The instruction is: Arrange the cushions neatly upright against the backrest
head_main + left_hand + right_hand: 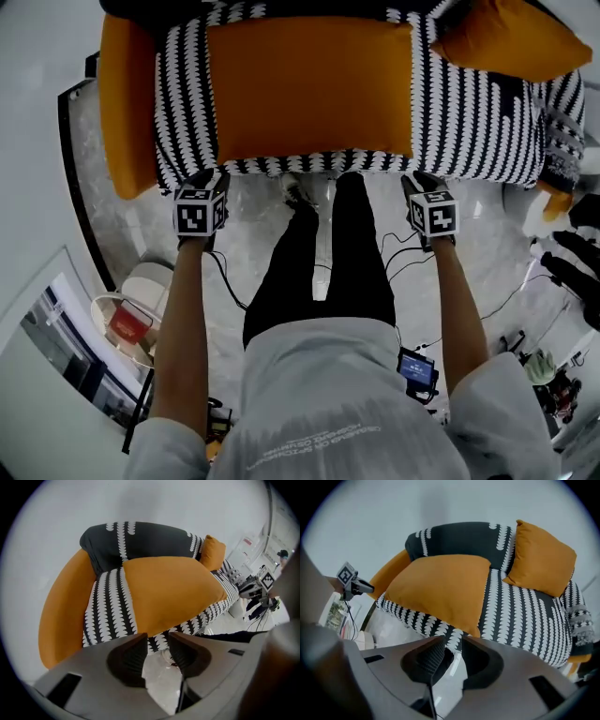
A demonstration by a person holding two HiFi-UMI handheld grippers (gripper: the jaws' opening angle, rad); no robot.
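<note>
From the head view, my left gripper (210, 176) and my right gripper (418, 180) both point down at the front edge of the sofa (469, 112), one at each front corner of the large orange cushion (309, 84); that cushion lies flat on the striped seat, not upright, its front edge close to the seat's front edge; a second orange cushion (511, 37) sits at the far right end of the sofa, tilted; an orange armrest (127, 103) closes the left end; my dark trouser legs (328, 272) stand on the pale floor (262, 234) between the two grippers.

In the left gripper view my jaws stand spread, with only the seat's patterned edge and floor showing in the gap; they pinch nothing; the large cushion (168, 592) lies just beyond them, flat on the seat; the dark backrest (150, 541) rises behind it, and the second cushion (212, 552) leans at its far end.

In the right gripper view my jaws are parted too, less widely, and hold nothing; the near corner of the large cushion (438, 590) sits just past the gap; the second cushion (541, 557) is propped against the backrest (459, 538) on the right.
</note>
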